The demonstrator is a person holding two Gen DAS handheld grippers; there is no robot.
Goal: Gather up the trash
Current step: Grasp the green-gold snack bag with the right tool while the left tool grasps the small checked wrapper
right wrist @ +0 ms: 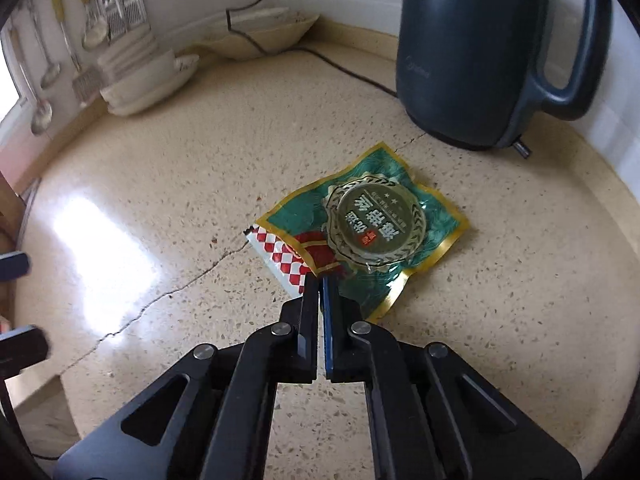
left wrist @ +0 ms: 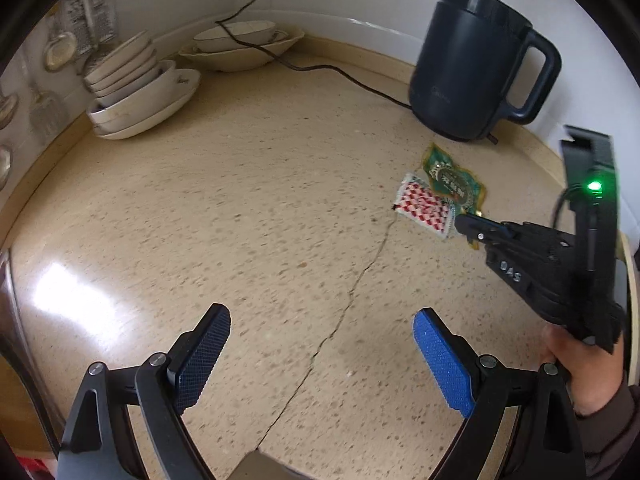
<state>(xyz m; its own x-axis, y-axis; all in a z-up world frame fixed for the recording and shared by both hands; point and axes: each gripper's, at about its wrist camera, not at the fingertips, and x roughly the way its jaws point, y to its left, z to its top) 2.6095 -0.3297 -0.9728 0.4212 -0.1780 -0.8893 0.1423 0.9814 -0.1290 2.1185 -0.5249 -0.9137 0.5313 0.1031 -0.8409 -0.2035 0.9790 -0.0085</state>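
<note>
A green and gold foil wrapper (right wrist: 380, 216) lies flat on the speckled beige counter (right wrist: 500, 300), in front of a dark kettle. It overlaps a red-and-white checked sachet (right wrist: 280, 256). My right gripper (right wrist: 320, 276) is shut, its tips pinching the green wrapper's near edge just where the sachet shows. The left wrist view shows the same: right gripper (left wrist: 460, 222) at the edge of the green wrapper (left wrist: 452, 180) and sachet (left wrist: 424, 204). My left gripper (left wrist: 322, 312) hangs open over bare counter, left of the trash, holding nothing.
The dark kettle (left wrist: 472, 64) stands at the back right, its cord (left wrist: 320, 68) running across to the wall. Stacked white bowls (left wrist: 136, 92) and dishes (left wrist: 240, 48) fill the back left corner. A crack (left wrist: 344, 300) crosses the counter. A hand (left wrist: 576, 364) holds the right gripper.
</note>
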